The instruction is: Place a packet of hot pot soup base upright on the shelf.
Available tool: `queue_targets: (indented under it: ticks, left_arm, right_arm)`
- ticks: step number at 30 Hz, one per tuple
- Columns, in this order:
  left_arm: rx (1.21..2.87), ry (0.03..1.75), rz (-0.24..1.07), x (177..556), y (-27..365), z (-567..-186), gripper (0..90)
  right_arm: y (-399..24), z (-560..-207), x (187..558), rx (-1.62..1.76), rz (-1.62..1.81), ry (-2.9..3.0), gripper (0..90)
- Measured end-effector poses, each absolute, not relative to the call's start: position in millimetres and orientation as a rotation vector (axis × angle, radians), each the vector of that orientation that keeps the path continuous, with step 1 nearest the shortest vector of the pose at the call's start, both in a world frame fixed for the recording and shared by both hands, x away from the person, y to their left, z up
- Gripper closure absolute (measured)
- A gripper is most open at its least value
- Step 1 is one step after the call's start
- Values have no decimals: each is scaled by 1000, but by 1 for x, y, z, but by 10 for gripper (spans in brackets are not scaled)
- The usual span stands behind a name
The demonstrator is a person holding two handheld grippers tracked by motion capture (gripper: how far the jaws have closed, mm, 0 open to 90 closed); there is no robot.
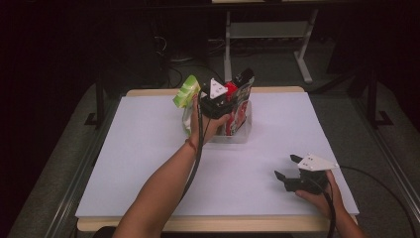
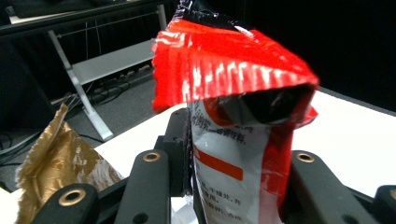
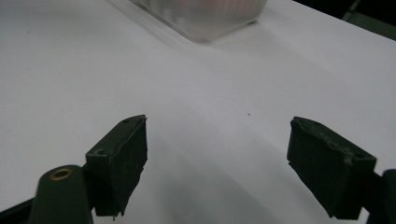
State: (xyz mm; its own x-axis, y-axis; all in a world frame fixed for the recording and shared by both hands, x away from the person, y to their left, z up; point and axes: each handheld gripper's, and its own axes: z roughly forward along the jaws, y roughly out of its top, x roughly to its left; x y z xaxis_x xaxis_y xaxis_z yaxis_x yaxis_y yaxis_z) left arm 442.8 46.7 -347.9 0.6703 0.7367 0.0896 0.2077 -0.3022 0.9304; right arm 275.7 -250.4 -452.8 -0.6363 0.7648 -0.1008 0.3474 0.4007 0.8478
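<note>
**Red snack pouch stands upright between the left tool's jaws at the clear bin**

Nearest the person, the right tool [image 1: 288,174] rests low over the white counter [image 1: 148,163] at the front right corner, its jaws spread wide with nothing between them; it sits well apart from the work. Farther out, near the counter's middle back, the left tool [image 1: 218,101] is up against a clear plastic bin [image 1: 233,139]. A red-and-white snack pouch [image 2: 243,140] stands between its jaws, long axis upright, crimped red top above and tilted a little. The jaws are partly open; the left jaw lies against the pouch, though whether the pads still press it I cannot tell. The pouch lies straight ahead of that tool, so the left hand is plainly the nearer one.

Printing runs down the white panel below an orange bar, in small characters too blurred to read. Beside it are a crumpled gold foil bag [image 2: 60,158] and a green pouch [image 1: 187,91]. No brand is legible.
</note>
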Motion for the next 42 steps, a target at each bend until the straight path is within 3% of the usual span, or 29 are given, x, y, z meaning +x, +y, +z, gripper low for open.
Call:
queue_targets:
  ticks: [42]
  left_arm:
    - [1926, 588, 624, 412, 70, -329, 573]
  right_arm:
    - [-248, -453, 275, 941, 1146, 2192, 201]
